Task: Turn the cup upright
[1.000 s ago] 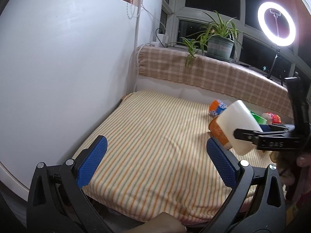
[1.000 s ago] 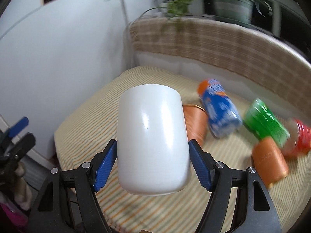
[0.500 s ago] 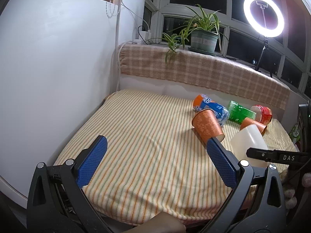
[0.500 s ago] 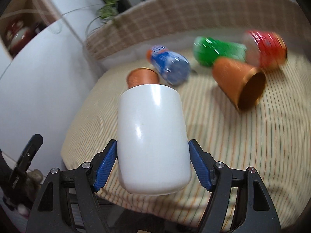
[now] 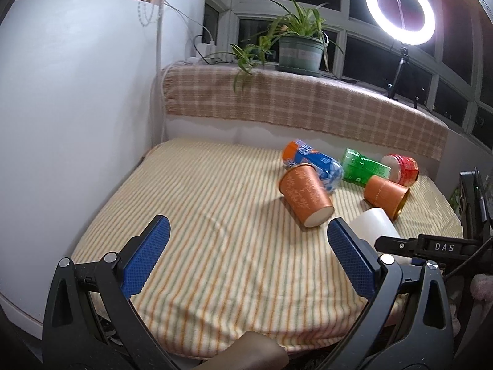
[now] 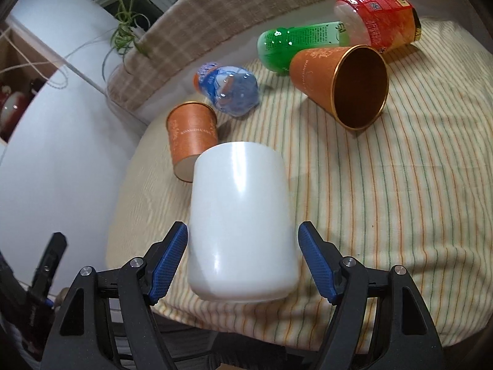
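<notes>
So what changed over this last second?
The right hand-held gripper carried the white cup from up in the air down toward the striped cloth, near edge; grip unchanged. The left hand-held gripper stayed open, and the orange cups stayed lying.

"DAS" on right gripper (image 5: 443, 247); "KONGZHUANG" on orange cup (image 6: 191, 137).

Ring light (image 5: 400, 10), dark windows (image 5: 363, 46), striped mattress (image 5: 215, 215)

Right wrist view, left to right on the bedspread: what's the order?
Left orange cup → blue bottle → green bottle → open orange cup → red bottle. White mug left out; it overlaps.
</notes>
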`<state>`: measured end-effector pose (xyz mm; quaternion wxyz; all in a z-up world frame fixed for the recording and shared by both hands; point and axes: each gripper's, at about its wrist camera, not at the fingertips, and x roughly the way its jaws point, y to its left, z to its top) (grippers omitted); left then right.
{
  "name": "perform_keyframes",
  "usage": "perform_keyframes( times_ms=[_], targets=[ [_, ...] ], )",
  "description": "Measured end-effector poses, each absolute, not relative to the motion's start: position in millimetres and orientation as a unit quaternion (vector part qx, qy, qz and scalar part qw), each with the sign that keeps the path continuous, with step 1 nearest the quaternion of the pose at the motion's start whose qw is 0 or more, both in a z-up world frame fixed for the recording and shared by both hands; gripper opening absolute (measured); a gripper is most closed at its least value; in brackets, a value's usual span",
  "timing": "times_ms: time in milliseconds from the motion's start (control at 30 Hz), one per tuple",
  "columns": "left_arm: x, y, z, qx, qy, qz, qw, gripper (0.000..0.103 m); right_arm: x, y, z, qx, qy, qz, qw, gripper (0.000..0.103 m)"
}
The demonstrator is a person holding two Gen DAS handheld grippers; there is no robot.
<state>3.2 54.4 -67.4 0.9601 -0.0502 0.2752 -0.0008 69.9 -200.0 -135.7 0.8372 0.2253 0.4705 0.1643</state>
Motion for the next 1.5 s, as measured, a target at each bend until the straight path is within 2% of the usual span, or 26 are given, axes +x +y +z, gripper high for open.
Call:
perform_keyframes(
  times_ms=[300, 600, 867, 1067, 1333, 1400, 1433, 1500],
  targets=[
    [32, 36, -75, -0.093, 0.347, -0.084, 0.93, 0.103, 51, -205, -106, 0.169, 0.427, 0.17, 0.872, 0.076],
    [66, 6, -89, -0.162, 0.427, -0.179, 0.872, 0.103, 14, -218, -87, 0.052, 0.368, 0.1, 0.923, 0.076],
    [99, -11, -110, -0.224, 0.487, -0.209, 0.818, 0.103, 5, -246, -94, 0.071, 0.374, 0.065, 0.922, 0.076],
    [119, -23, -124, -0.252, 0.519, -0.222, 0.786, 0.096, 1, -259, -98, 0.08, 0.376, 0.052, 0.922, 0.076],
    [132, -40, -136, -0.258, 0.54, -0.23, 0.767, 0.094, -1, -267, -102, 0.083, 0.375, 0.04, 0.922, 0.076],
    [134, -42, -138, -0.256, 0.542, -0.229, 0.767, 0.091, 0, -269, -103, 0.085, 0.376, 0.039, 0.922, 0.076],
    [135, -43, -139, -0.253, 0.544, -0.229, 0.766, 0.086, 0, -270, -104, 0.086, 0.377, 0.037, 0.921, 0.076],
    [137, -45, -141, -0.249, 0.548, -0.229, 0.765, 0.085, 0, -271, -105, 0.087, 0.378, 0.037, 0.921, 0.076]
  ],
)
